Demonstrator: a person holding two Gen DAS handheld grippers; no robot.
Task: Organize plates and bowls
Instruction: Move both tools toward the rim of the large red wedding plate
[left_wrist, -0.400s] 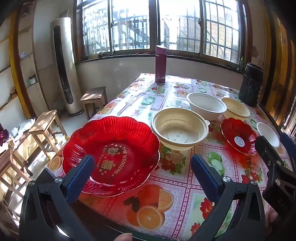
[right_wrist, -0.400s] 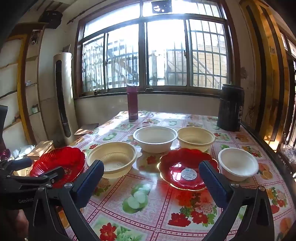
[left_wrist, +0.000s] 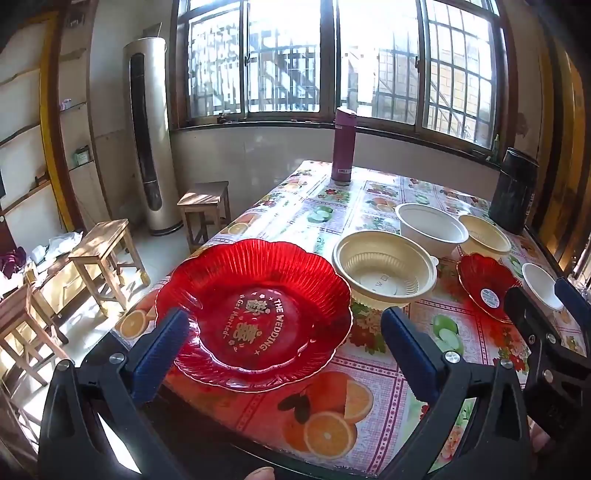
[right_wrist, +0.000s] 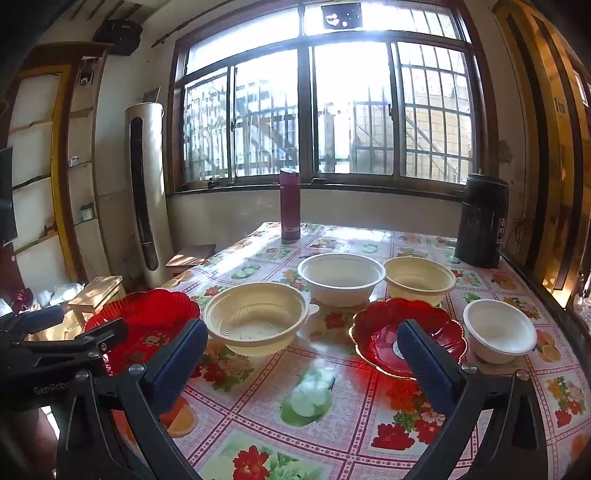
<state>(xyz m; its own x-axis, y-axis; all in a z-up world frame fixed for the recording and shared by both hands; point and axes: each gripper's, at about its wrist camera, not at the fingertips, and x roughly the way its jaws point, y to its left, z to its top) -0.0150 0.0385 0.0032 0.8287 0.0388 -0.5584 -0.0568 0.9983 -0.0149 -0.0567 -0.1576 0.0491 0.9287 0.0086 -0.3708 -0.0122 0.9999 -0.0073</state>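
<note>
The left claw (left_wrist: 284, 347) is wide and holds nothing. It hangs over the near edge of the tabletop (left_wrist: 369, 369). The big red plate (left_wrist: 255, 314) lies flat between its two blue pads, a bit past them at 12 o'clock, and the pads do not touch it. At 2 o'clock from that plate sits a big yellow bowl (left_wrist: 384, 269), just beside it.

The right claw (right_wrist: 303, 358) is wide too, with nothing in it. The small red plate (right_wrist: 406, 332) lies at 1 o'clock from it, partly behind the right pad. A small white bowl (right_wrist: 498, 332) sits just beside that plate at 3 o'clock. A big white bowl (right_wrist: 341, 277) and a second yellow bowl (right_wrist: 419, 278) sit farther back, side by side. A purple bottle (right_wrist: 290, 201) and a black jug (right_wrist: 482, 221) stand at the far end by the window.
</note>
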